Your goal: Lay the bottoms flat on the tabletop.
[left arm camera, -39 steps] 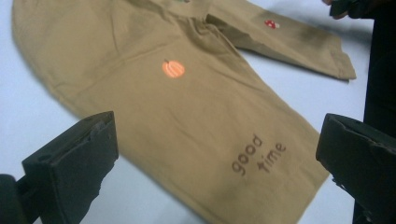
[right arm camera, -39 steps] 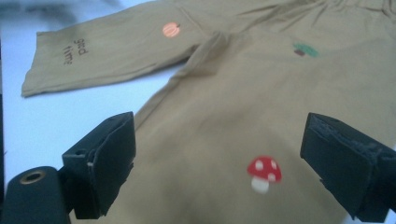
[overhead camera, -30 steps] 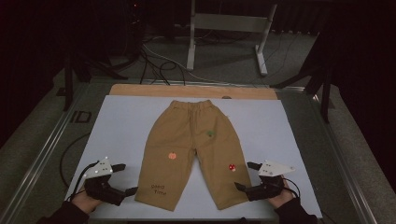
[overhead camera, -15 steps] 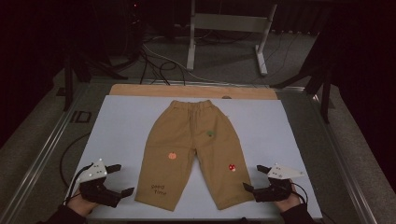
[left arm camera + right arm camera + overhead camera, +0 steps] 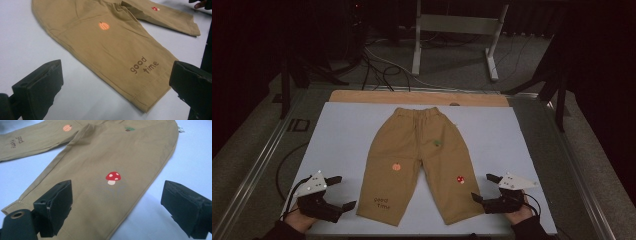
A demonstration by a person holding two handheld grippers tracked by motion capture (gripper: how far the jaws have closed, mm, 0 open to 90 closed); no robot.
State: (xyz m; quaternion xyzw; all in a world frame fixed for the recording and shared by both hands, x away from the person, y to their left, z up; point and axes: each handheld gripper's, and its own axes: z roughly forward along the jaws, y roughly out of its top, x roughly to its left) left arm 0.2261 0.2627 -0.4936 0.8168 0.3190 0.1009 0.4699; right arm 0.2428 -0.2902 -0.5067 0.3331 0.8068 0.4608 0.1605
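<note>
Tan child's trousers (image 5: 417, 150) lie flat on the pale mat (image 5: 342, 135), waistband far, legs toward me. Prints on them include an orange pumpkin (image 5: 103, 25), a red mushroom (image 5: 113, 177) and the words "good time" (image 5: 143, 65). My left gripper (image 5: 343, 191) stands open just left of the left leg's hem (image 5: 147, 106), jaws spread wide over the hem corner (image 5: 116, 68). On the other side, my right gripper (image 5: 481, 186) is open beside the right leg's hem. In the right gripper view its jaws (image 5: 117, 192) frame the mushroom. Neither holds anything.
A wooden strip (image 5: 417, 97) edges the far side of the table, and metal rails (image 5: 257, 175) run along both sides. Cables (image 5: 377, 65) and a white stand frame (image 5: 457, 35) are on the floor beyond. Bare mat lies on either side of the trousers.
Both grippers have drifted slightly outward, away from the trouser legs, and stay open. The trousers have not moved.
</note>
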